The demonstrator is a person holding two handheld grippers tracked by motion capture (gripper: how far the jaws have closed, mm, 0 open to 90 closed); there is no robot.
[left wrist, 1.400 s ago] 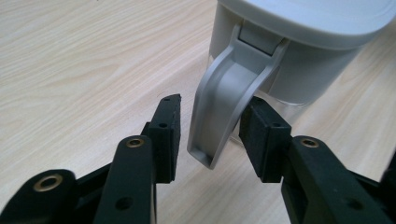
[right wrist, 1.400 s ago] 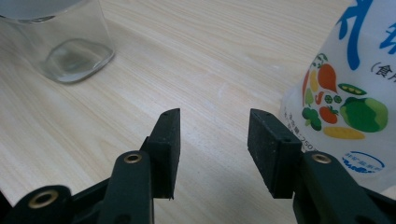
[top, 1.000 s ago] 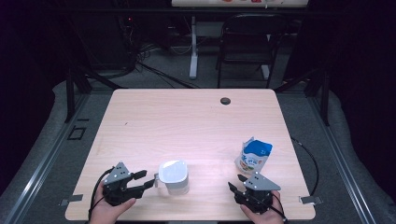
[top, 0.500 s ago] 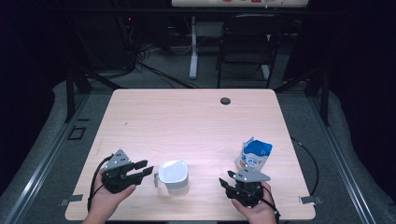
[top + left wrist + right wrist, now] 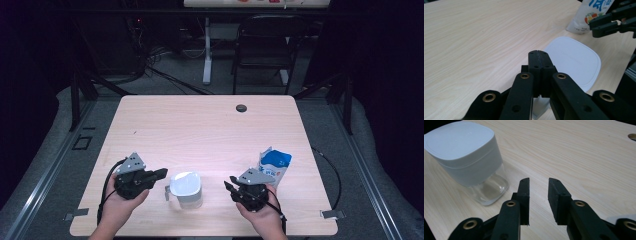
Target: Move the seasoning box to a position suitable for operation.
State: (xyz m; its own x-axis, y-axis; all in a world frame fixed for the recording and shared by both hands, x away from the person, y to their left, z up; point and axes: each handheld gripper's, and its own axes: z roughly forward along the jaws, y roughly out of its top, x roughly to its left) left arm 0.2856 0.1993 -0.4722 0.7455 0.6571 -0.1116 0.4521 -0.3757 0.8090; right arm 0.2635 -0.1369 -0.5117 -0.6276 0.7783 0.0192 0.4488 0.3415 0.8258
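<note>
**A:** ok so what's each gripper doing here?

**B:** The left gripper (image 5: 161, 173) has its jaws pressed flat together with nothing between them. In the left gripper view you can see the two pads meeting in one seam. They've just been closing. It sits low over the table (image 5: 200, 125), tips pointing toward the jar (image 5: 185, 189) but stopping just short of its handle side, not touching.

**A:** and the right one?

**B:** The right gripper (image 5: 231, 186) is partly open, a narrow gap between the pads, and only bare wood shows through it in the right gripper view. Those jaws have also just been closing, on nothing. Its tips aim at the jar from the other side, near but apart.

**A:** where's the jar exactly?

**B:** Standing upright near the front edge of the table, between the two grippers. Clear glass body, white squarish lid (image 5: 459, 142) on top. The blue and white pouch (image 5: 274, 167) stands just behind the right gripper.

**A:** hands?

**B:** The left hand (image 5: 120, 202) and the right hand (image 5: 262, 212) both come in from the front edge, each wrapped around its gripper body from below, cables trailing back.
</note>
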